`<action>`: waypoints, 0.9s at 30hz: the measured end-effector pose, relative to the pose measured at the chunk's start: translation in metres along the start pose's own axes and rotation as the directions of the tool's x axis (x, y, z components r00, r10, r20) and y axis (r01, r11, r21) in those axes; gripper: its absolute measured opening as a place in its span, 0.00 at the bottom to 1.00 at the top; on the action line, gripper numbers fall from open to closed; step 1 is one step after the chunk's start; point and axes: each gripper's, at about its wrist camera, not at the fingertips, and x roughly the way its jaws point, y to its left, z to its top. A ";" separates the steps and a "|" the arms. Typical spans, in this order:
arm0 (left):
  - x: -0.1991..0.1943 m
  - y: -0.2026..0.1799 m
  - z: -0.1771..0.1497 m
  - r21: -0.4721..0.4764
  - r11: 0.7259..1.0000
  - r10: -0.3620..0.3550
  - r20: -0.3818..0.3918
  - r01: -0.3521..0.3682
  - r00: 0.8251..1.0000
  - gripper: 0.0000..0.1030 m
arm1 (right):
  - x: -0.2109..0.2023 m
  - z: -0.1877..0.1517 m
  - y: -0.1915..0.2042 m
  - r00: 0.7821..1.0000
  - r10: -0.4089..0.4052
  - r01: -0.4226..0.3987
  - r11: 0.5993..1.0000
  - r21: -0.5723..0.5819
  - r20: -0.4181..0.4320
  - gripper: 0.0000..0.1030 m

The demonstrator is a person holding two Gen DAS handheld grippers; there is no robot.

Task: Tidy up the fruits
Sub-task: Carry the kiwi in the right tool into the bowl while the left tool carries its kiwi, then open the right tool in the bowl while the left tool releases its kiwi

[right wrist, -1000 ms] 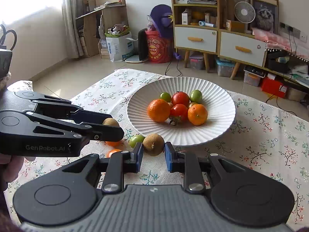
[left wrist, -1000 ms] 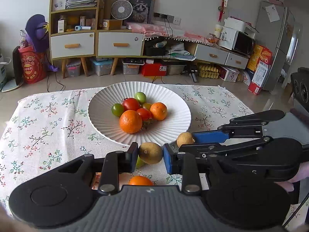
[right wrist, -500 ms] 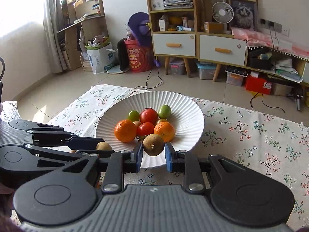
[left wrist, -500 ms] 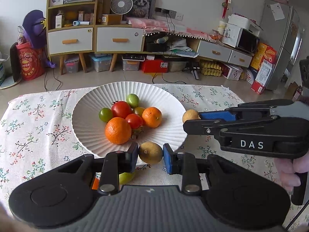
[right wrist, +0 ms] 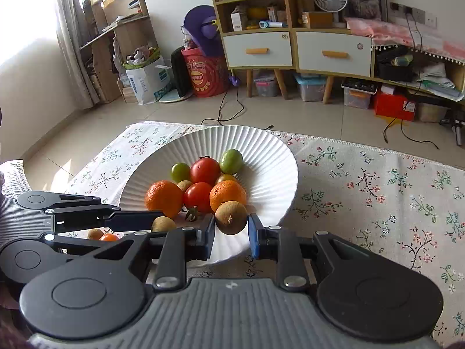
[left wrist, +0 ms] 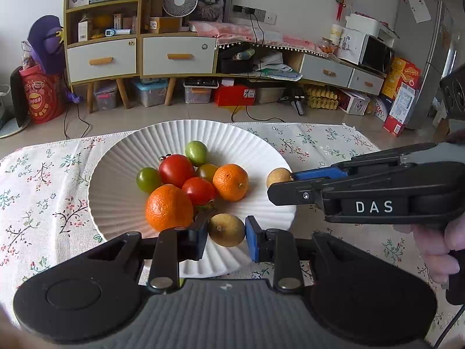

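My left gripper is clamped on a small brown fruit, low in the centre of the left wrist view, held over the near rim of the white ribbed plate. My right gripper pinches a second brown fruit, also low in the centre of its own view, at the plate's near edge just beside an orange. The plate holds two oranges, red tomatoes and green fruits, heaped together mid-frame. At the lower left of the right wrist view, two small fruits lie on the floral counter behind the left gripper.
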 end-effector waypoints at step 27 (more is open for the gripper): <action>-0.005 -0.004 -0.003 0.074 0.997 0.015 -0.007 -0.015 1.000 0.44 | -0.007 -0.003 0.002 1.000 -0.006 0.006 1.000 -0.018 -0.016 0.28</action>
